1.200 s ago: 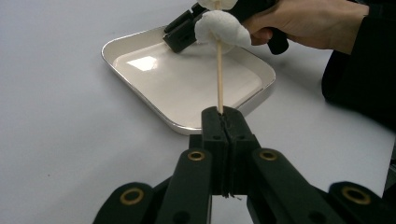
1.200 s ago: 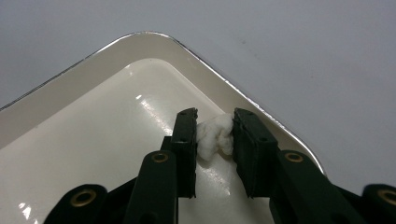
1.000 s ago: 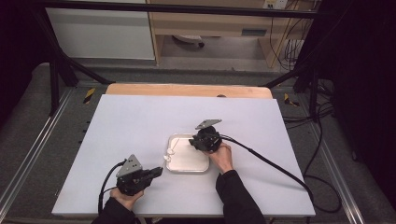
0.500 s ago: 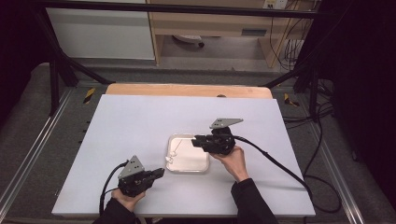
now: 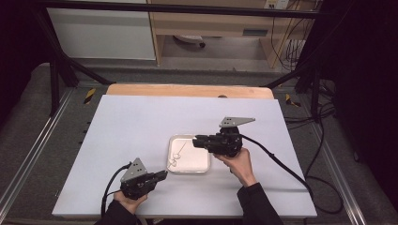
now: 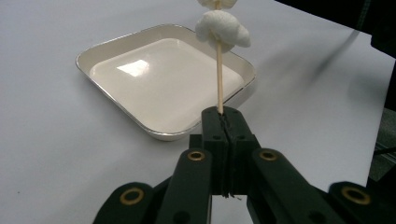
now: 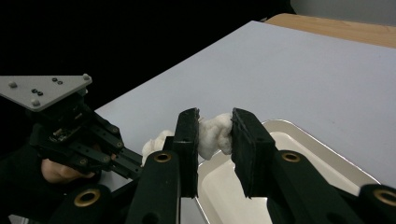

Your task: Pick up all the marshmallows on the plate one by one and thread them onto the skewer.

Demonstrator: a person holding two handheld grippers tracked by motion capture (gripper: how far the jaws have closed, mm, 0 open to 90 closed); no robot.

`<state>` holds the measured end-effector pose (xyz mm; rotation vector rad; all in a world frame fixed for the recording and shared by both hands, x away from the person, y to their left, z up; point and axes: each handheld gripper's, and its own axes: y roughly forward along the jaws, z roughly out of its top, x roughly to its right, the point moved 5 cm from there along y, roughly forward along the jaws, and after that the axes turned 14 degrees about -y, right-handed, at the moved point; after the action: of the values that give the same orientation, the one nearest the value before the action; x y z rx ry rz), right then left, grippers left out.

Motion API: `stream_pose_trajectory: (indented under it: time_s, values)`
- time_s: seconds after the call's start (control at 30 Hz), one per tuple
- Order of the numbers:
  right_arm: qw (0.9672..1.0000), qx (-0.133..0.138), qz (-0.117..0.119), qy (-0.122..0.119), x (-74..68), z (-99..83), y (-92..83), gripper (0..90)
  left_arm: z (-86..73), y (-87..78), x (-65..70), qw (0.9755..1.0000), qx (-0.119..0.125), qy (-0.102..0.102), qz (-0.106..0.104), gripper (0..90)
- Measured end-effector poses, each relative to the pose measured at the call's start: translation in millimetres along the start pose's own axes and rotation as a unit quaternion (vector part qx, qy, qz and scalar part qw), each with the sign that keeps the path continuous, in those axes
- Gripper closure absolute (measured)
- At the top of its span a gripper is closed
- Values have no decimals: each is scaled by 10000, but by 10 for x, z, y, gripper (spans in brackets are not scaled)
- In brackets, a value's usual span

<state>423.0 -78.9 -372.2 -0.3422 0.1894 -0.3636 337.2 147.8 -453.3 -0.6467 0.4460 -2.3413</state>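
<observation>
My left gripper (image 5: 163, 174) (image 6: 226, 119) rests near the table's front edge, shut on the base of a thin wooden skewer (image 6: 219, 74) (image 5: 181, 151). The skewer slants up over a white square tray (image 5: 195, 161) (image 6: 154, 79) and carries a white marshmallow (image 6: 222, 29), with another just above it. My right gripper (image 5: 196, 140) (image 7: 214, 117) hangs above the tray's right side, pointing left. It is shut on a loose marshmallow (image 7: 215, 135), squeezed between its pads. Beyond it in the right gripper view are a skewered marshmallow (image 7: 156, 141) and the tray (image 7: 224, 196).
The white table top (image 5: 141, 122) has a wooden strip (image 5: 187, 90) along its far edge. Each gripper trails a black cable (image 5: 281, 166). Dark metal frame rails (image 5: 28, 159) run along both sides of the table.
My right gripper has risen from the tray and shifted right, with the marshmallow in its jaws. The left gripper and skewer have stayed where they were.
</observation>
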Motion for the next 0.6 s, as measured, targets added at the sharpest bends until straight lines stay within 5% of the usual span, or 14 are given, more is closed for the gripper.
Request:
stream_pose_trajectory:
  time_s: [0.6]
  values:
    - [9992, 31, 334, 219, -12, 44, 133, 727, 1, 1, 43, 9999, 14, 106, -35, 884]
